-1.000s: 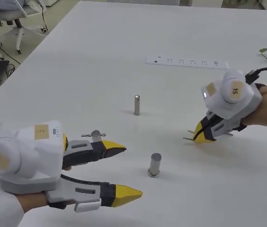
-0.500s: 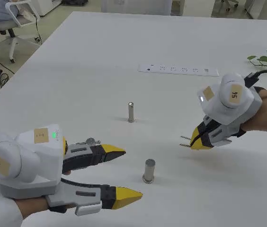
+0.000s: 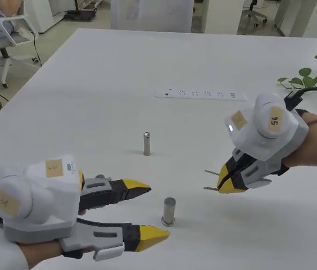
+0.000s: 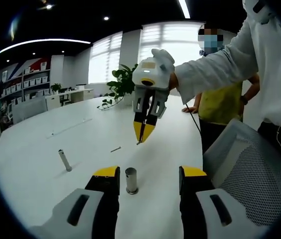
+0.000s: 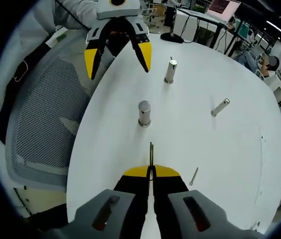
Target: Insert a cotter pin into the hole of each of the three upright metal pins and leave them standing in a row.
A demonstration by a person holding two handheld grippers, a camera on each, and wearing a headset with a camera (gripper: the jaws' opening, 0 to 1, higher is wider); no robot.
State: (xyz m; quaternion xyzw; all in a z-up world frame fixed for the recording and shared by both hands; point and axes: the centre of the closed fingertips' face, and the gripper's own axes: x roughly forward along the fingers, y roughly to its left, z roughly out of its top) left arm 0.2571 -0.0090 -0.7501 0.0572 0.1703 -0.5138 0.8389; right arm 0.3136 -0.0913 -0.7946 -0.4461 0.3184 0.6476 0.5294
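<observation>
Our right tool [image 3: 220, 183] is clamped on a cotter pin [image 5: 150, 153], held right of the thick metal pin [image 3: 169, 211], which looks bare. Our left tool [image 3: 158, 209] gapes wide just left of it. The thin pin [image 3: 146, 143] beyond also looks unfilled, so we judge most work remains.

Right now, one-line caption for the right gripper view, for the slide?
Right gripper, shut on a cotter pin, points at the nearest upright metal pin; open left gripper beyond it.
</observation>
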